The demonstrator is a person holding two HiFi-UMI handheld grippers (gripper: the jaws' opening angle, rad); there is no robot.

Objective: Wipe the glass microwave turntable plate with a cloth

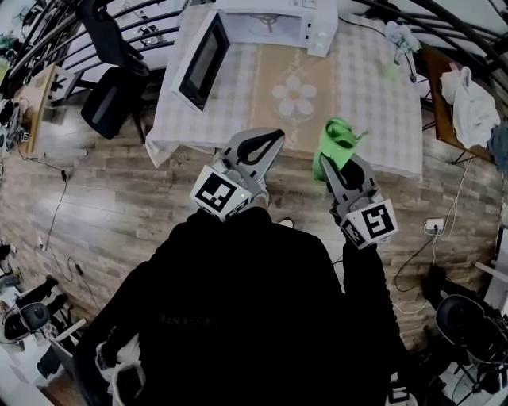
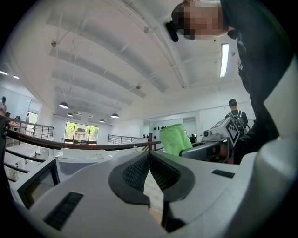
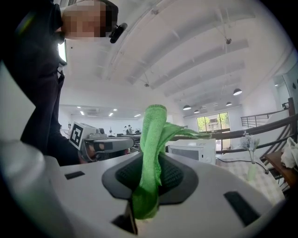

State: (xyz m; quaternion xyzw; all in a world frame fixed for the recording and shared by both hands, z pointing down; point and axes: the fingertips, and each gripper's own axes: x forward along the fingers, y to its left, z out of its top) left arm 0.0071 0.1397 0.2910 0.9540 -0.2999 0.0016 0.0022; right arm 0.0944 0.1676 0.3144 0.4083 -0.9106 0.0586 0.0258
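Two tools held near the worktop (image 1: 373,103): left tool (image 1: 274,136) jaws together, empty; right tool (image 1: 332,166) clamped on green cloth (image 1: 339,141). Microwave (image 1: 270,24) door open; plate unseen. Wiping not begun.

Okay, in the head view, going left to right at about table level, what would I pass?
black chair → open microwave door → flower motif on the table runner → green cloth → vase of flowers → white fabric
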